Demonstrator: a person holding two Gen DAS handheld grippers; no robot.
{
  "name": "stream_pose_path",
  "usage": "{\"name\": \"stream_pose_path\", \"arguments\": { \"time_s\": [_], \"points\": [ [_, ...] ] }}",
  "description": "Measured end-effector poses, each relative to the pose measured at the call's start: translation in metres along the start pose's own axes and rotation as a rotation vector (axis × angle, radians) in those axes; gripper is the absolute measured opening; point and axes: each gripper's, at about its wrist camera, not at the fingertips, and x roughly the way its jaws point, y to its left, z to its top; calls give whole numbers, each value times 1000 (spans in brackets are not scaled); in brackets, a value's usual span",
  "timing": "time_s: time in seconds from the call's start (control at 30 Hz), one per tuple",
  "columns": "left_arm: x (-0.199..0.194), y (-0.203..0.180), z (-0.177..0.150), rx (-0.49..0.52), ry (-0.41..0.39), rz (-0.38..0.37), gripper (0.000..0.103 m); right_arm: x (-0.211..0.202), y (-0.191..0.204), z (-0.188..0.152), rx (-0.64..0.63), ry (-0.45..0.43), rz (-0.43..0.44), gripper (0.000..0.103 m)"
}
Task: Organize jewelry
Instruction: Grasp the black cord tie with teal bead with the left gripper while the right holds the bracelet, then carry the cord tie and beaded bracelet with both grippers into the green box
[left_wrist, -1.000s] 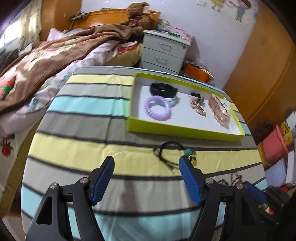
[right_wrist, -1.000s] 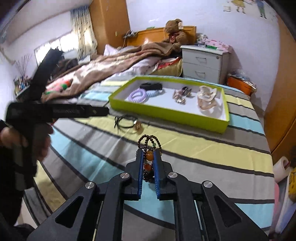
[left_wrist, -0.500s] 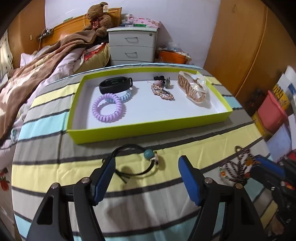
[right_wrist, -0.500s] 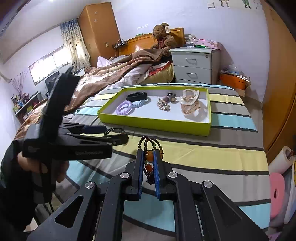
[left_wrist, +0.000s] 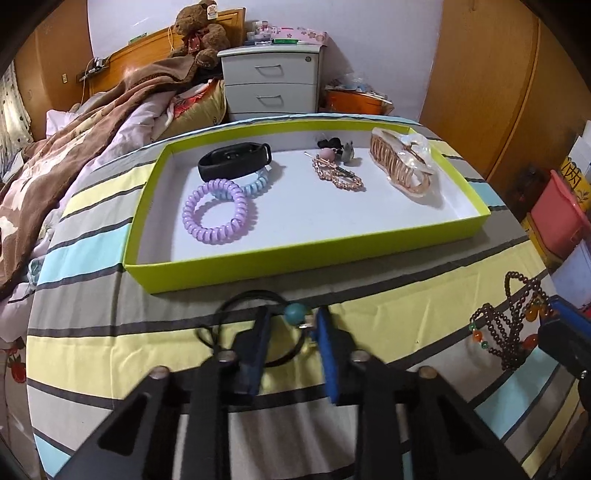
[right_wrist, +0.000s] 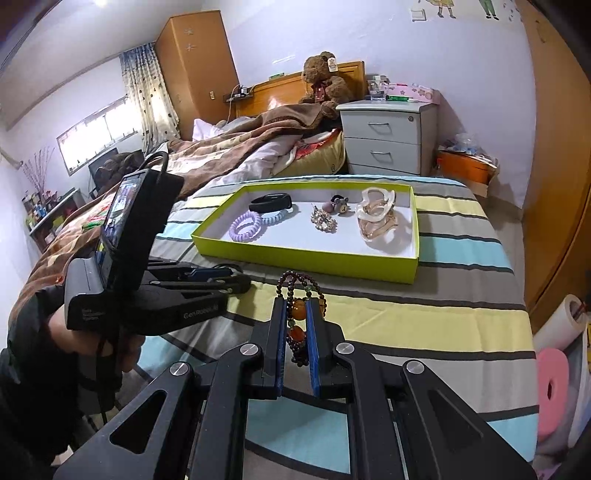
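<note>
The left gripper (left_wrist: 290, 325) has narrowed from wide-spread around the hair tie (left_wrist: 258, 325); pickup is imminent. The right gripper (right_wrist: 295, 332) pinches the bracelet (right_wrist: 301, 317), bound for the tray (right_wrist: 306, 260).

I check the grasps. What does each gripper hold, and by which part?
Right gripper: shut on the dark beaded bracelet, at its orange beads. Left gripper: straddles the black cord necklace; a hold cannot be told.

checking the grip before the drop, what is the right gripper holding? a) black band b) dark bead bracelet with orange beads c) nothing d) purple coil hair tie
b: the right gripper is shut on the bead bracelet; the purple coil tie and black band lie in the tray.
</note>
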Motion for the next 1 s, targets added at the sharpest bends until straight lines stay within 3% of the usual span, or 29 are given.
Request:
{"name": "stream_pose_path", "arguments": {
  "time_s": [0.13,1.0],
  "points": [
    [0,1,0,-5,0,-3,18,-1,-1,0,4,-2,-6,11],
    [-53,16,3,-46,-116,-22,17,-20,12,14,-20,-64,-17,10]
  ]
}}
